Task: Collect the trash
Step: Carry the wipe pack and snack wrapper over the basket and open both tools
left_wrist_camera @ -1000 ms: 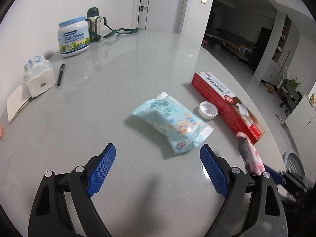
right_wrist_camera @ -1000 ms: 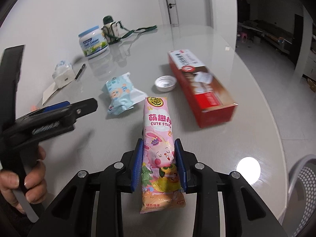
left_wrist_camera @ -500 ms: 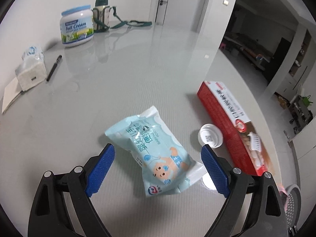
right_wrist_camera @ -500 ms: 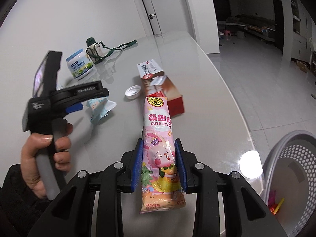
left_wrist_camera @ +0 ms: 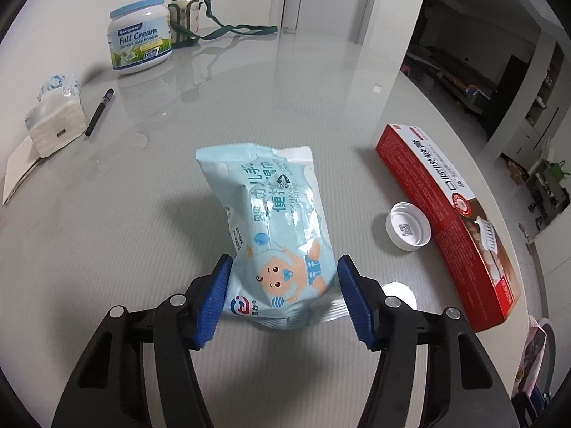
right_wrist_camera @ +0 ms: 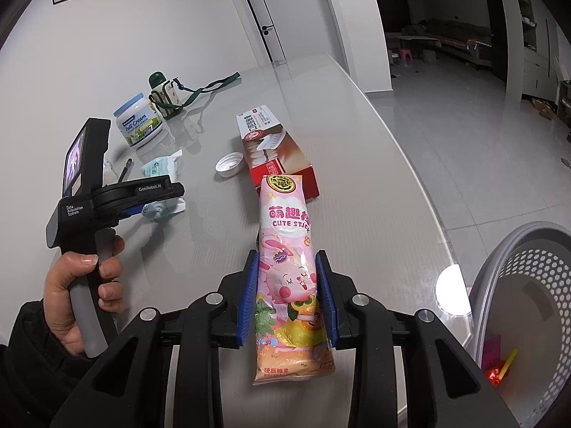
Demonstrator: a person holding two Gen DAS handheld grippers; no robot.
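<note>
The left gripper [left_wrist_camera: 283, 294] is closing its 2 blue fingers [left_wrist_camera: 214, 299] on the lower end of a pale blue wet-wipe pack [left_wrist_camera: 274, 228], and both pads are already pressing against the sides of the pack. The pack is standing tilted, its far end raised off the grey surface [left_wrist_camera: 125, 235] and its near end down between the pads. Just to the right of it a white bottle cap [left_wrist_camera: 408, 226] is lying open side up, and beside the cap a long red toothpaste box [left_wrist_camera: 446, 210] is lying flat near the edge of the surface. Far back on the surface a milk powder tub [left_wrist_camera: 141, 50] is standing next to a small green-topped bottle [left_wrist_camera: 183, 16] with a strap, and a pen [left_wrist_camera: 99, 112] is lying beside a tissue pack [left_wrist_camera: 57, 117].

The right gripper [right_wrist_camera: 287, 299] is holding a pink candy bag [right_wrist_camera: 291, 271] lengthwise, its fingers narrow and clamped on the bag's lower half. The bag is pointing out over the surface toward the red box. To the right, below the edge of the surface, a grey perforated basket [right_wrist_camera: 514, 260] is sitting with a few bright scraps at its bottom. In the right wrist view a hand [right_wrist_camera: 80, 296] in a dark sleeve is gripping the handle of the left gripper, which is reaching down to the wet-wipe pack.
</note>
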